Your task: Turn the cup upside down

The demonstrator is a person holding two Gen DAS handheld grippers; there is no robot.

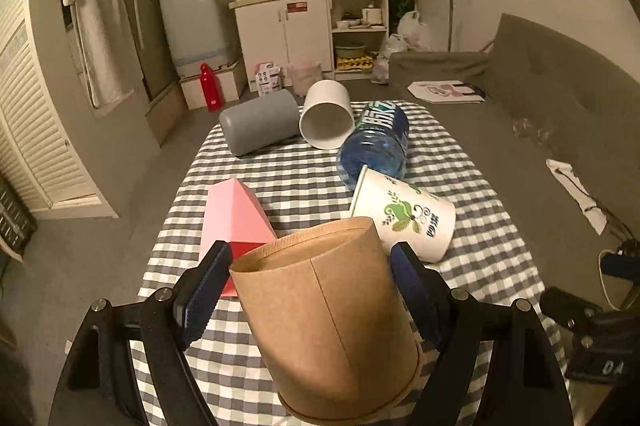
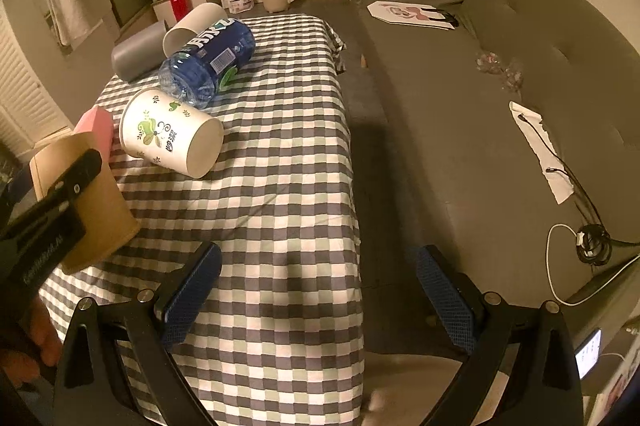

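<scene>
Kraft-brown paper cup (image 1: 328,330) sits clamped in the left gripper (image 1: 310,290), rim down, above the checkered tablecloth (image 2: 280,186). Right gripper (image 2: 318,290) hangs wide, holding nothing. Floral paper cup (image 2: 172,132), white mug (image 1: 326,114), grey cup (image 1: 260,122) and water bottle (image 2: 208,60) lie sideways.

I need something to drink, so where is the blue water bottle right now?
The water bottle lies on its side toward the table's far end, between the white mug and the leaf-printed paper cup.
</scene>
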